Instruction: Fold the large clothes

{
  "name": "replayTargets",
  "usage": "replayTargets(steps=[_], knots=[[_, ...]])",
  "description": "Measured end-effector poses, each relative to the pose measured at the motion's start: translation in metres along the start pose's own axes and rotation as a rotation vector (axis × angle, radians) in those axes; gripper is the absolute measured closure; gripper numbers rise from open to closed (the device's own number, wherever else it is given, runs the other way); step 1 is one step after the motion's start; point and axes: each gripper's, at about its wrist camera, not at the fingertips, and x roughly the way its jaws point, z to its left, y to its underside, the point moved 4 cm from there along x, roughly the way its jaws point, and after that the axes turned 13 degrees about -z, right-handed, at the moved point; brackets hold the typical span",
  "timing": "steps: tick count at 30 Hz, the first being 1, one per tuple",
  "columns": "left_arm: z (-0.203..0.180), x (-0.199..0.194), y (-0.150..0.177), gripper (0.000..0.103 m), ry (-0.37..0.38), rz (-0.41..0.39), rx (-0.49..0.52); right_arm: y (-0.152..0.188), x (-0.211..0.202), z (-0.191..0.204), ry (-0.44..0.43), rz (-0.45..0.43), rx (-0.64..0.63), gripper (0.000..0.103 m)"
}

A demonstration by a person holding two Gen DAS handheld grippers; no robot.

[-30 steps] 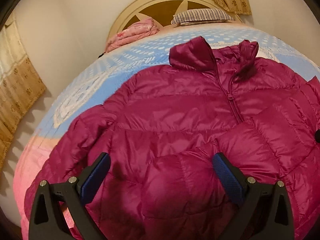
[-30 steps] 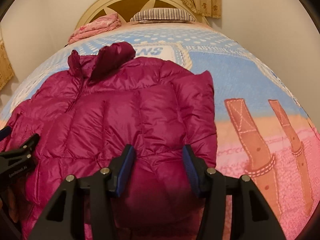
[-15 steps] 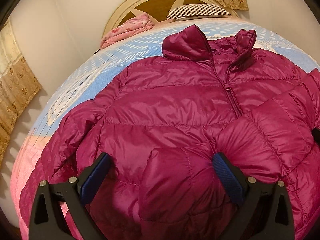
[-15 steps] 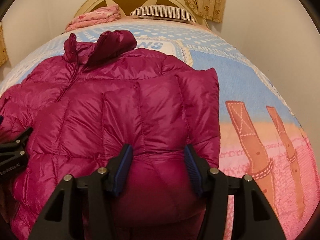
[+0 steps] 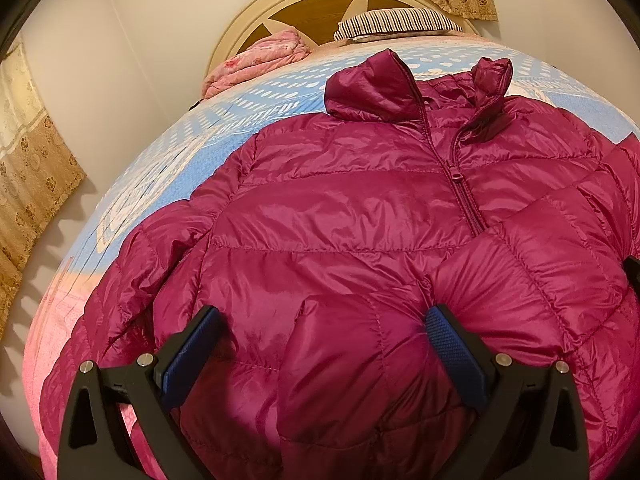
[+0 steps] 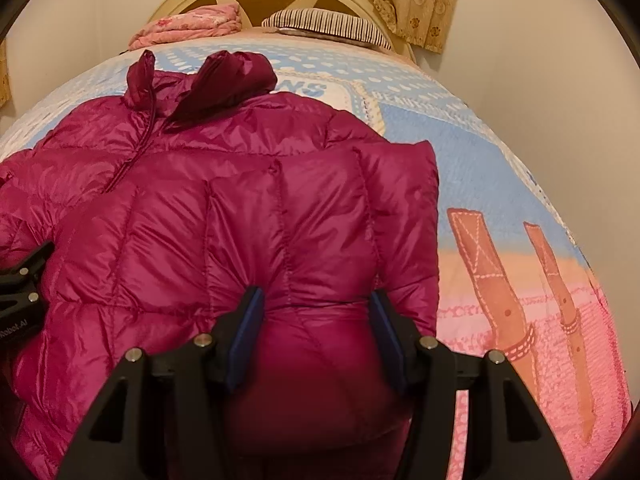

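Fingers (image 5: 452, 344) of both grippers, left gripper (image 5: 320, 336) and right gripper (image 6: 316, 320), bite the hem of a jacket (image 5: 360, 220) on the bed (image 6: 500, 168); judging by this, folding upward toward the collar comes next, evenly.

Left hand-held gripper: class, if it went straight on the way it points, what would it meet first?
Most likely the magenta quilted puffer jacket, whose padding already bulges between the left hand-held gripper fingers; contact depth is unclear.
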Motion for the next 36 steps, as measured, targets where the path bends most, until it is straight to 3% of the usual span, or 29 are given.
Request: replayTargets(steps=[7, 10, 12, 14, 15, 19, 22, 27, 30, 33, 36], knots=[[0.002, 0.001, -0.001, 0.001, 0.019, 0.017, -0.009, 0.000, -0.001, 0.002, 0.000, -0.001, 0.002, 0.044], [0.022, -0.010, -0.008, 0.001, 0.045, 0.036, -0.031, -0.002, -0.003, 0.000, -0.017, -0.001, 0.016, 0.042], [0.059, -0.034, -0.016, 0.001, 0.059, 0.008, -0.100, -0.003, -0.006, -0.007, -0.039, 0.011, 0.029, 0.026], [0.098, -0.056, -0.019, 0.001, 0.056, -0.034, -0.133, -0.005, -0.018, -0.015, 0.019, 0.000, 0.019, 0.009], [0.120, -0.068, -0.019, 0.001, 0.038, -0.065, -0.134, -0.008, -0.029, -0.019, 0.050, -0.028, 0.022, 0.007], [0.208, -0.090, 0.006, 0.001, -0.111, -0.115, -0.114, -0.019, -0.071, -0.011, 0.059, -0.102, 0.042, 0.007], [0.275, -0.082, 0.047, 0.001, -0.257, -0.056, -0.094, -0.030, -0.094, 0.024, -0.081, -0.124, 0.057, 0.007], [0.352, -0.067, 0.111, 0.001, -0.375, 0.069, -0.205, -0.033, -0.101, 0.102, -0.210, -0.125, -0.022, 0.010], [0.366, -0.059, 0.139, 0.001, -0.345, 0.131, -0.272, -0.016, -0.085, 0.136, -0.210, -0.077, -0.087, 0.019], [0.361, -0.049, 0.150, 0.001, -0.292, 0.145, -0.297, 0.008, -0.060, 0.152, -0.162, -0.013, -0.144, 0.019], [0.353, -0.040, 0.148, 0.003, -0.248, 0.136, -0.311, 0.011, -0.057, 0.151, -0.163, -0.018, -0.134, 0.019]])
